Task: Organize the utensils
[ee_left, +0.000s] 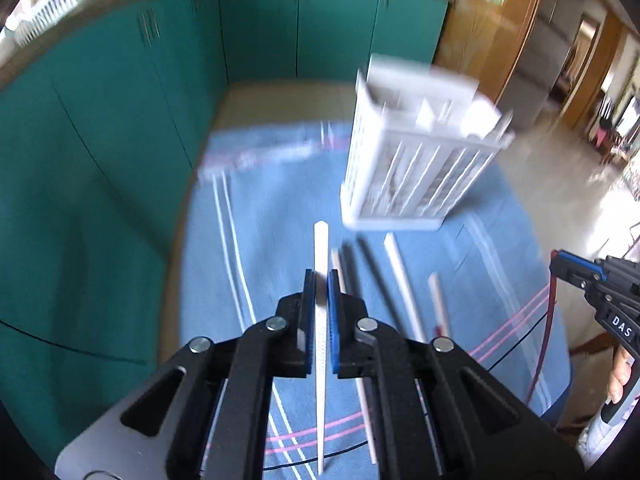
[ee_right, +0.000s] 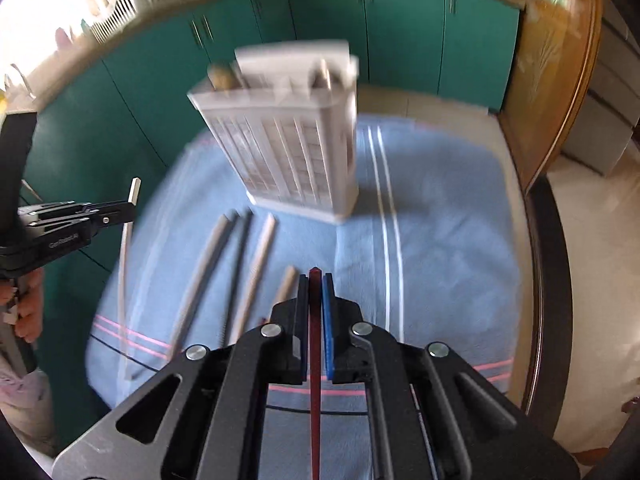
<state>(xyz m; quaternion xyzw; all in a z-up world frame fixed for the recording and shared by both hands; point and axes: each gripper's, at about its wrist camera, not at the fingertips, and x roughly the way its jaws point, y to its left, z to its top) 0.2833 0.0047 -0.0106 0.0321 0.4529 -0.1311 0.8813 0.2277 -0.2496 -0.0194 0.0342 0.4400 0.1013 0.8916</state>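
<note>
Left gripper (ee_left: 321, 280): clenching hard on a white chopstick (ee_left: 321, 248), which is running straight between the blue pads and poking out past the tips.
Right gripper (ee_right: 316, 280): gripping a dark red chopstick (ee_right: 315, 360), pinched along its length, its tip just peeking beyond the pads.
White chopstick: hanging clear of the cloth in the right wrist view, its lower end trailing down below the left gripper.
Utensil holder (ee_right: 296, 140): a white slatted caddy, standing upright on the blue towel (ee_right: 440, 240) beyond both grippers, blurred, with a few handles sticking out of its top.
Loose chopsticks (ee_right: 256, 272): four lying side by side on the towel, between the grippers and the holder; pale ones and a dark one (ee_right: 240, 264), roughly parallel.
Person's hand (ee_right: 28, 304): wrapping around the left gripper's handle at the frame edge.
Backdrop: teal cabinet doors (ee_left: 260, 28) curving behind the towel.
</note>
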